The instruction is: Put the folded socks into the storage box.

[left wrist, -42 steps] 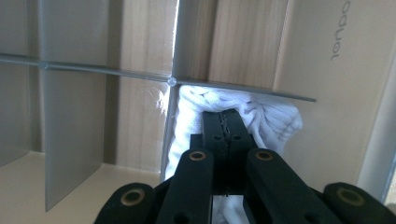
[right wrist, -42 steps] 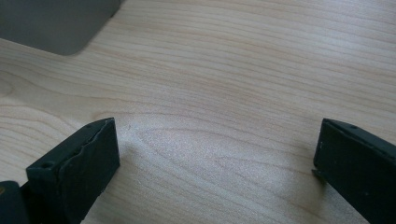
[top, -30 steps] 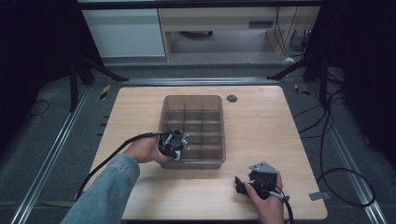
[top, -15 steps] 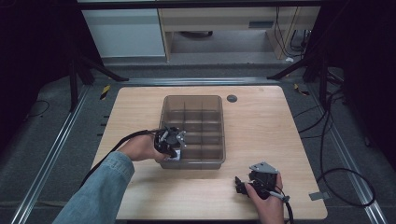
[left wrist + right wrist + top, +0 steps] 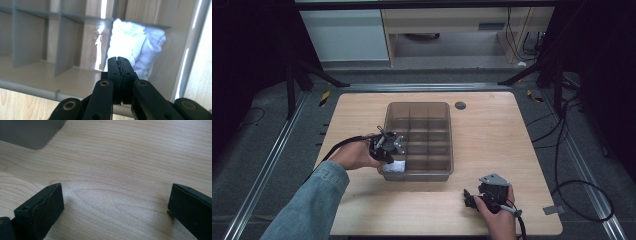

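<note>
Since last frame, my left gripper (image 5: 388, 146) lifted toward ten o'clock, jaws closed, empty; white cloth (image 5: 395, 167) in organizer tray (image 5: 449, 131); right gripper (image 5: 470, 198) open, at tray's five o'clock.

A divided tray (image 5: 419, 140) sits on the table (image 5: 492, 130), a little left of its middle, with a cloth (image 5: 395, 167) in its near-left compartment. The left tool (image 5: 387, 147) hangs over the tray's left wall, just behind the cloth (its jaws closed together, nothing between them). The right tool (image 5: 472, 199) rests on the table near the front edge, right of the tray and well apart from it.
</note>
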A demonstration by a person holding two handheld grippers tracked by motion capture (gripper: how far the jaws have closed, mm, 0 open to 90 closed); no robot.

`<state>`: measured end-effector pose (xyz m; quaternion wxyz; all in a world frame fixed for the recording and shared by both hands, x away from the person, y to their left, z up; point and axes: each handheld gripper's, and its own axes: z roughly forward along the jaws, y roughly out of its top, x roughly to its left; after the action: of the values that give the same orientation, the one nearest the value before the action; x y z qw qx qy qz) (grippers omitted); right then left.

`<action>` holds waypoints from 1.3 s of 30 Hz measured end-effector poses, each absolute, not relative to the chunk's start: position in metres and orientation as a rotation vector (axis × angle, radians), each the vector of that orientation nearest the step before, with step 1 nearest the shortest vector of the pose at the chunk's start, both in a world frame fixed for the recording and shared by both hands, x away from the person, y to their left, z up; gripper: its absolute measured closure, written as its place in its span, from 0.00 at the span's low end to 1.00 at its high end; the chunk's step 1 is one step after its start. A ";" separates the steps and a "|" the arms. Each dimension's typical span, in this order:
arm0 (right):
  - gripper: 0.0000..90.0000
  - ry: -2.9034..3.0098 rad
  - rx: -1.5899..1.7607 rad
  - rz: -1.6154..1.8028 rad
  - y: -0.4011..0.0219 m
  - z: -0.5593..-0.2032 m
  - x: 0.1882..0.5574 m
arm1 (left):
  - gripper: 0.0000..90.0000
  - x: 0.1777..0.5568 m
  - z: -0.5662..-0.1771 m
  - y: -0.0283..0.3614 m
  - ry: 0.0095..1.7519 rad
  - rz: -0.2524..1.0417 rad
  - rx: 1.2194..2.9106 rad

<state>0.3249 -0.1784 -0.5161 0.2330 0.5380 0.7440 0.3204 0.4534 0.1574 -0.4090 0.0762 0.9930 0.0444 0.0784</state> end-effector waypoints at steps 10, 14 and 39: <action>0.01 2.043 1.478 0.881 -0.178 -0.516 0.325 | 0.99 0.455 -0.418 0.158 0.159 0.198 2.969; 0.01 2.043 1.478 0.881 -0.178 -0.516 0.325 | 1.00 0.455 -0.420 0.157 0.160 0.195 2.979; 0.01 2.044 1.478 0.880 -0.178 -0.516 0.325 | 0.96 0.447 -0.408 0.160 0.142 0.187 2.883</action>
<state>0.3249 -0.1784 -0.5161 0.2330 0.5380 0.7440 0.3205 0.4474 0.1603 -0.4084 0.1243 0.9890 0.0488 0.0640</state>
